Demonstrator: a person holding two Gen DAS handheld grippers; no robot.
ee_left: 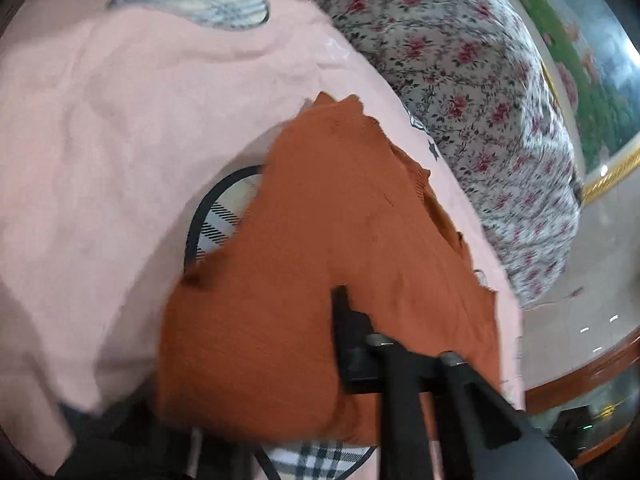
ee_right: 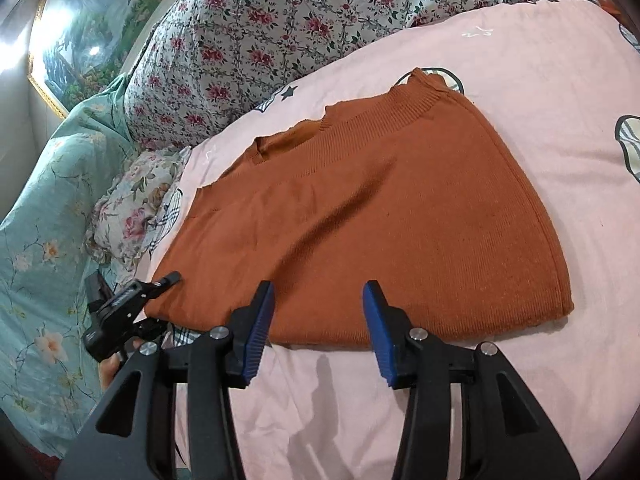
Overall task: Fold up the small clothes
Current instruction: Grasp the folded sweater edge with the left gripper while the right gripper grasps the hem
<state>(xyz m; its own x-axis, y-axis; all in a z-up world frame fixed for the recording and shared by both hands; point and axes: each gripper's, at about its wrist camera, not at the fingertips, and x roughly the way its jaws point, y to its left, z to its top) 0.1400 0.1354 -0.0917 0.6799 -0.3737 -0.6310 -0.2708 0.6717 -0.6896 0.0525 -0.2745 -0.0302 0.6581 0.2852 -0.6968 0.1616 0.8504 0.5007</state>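
**A:** Where is the sweater?

**B:** I see an orange knit sweater [ee_right: 384, 216] lying flat on a pink sheet [ee_right: 540, 80], folded into a rough wedge. Its ribbed collar points away from me and its straight lower hem is nearest my right claw. Past the collar, a floral quilt [ee_right: 248, 40] is bunched along the far edge of the sheet. Beside the sweater's left edge lie a small flowered cloth [ee_right: 132, 204] and then a teal flowered fabric [ee_right: 36, 240].

**A:** And your right claw?

**B:** My right claw [ee_right: 318, 336] sits just short of the sweater's near hem. Its blue pads [ee_right: 260, 332] are spread apart, with only bare sheet and the hem edge showing between them. They grip nothing.

**A:** The left one?

**B:** My left claw [ee_right: 168, 279] is at the sweater's near left corner, its black tip touching the fabric there. From its own camera, which is blurred, the sweater [ee_left: 320, 240] fills the middle and drapes across the claw [ee_left: 340, 300], hiding one finger. The fingers look pressed together on that corner of knit. A plaid print [ee_left: 218, 224] on the sheet peeks out from beside the sweater.
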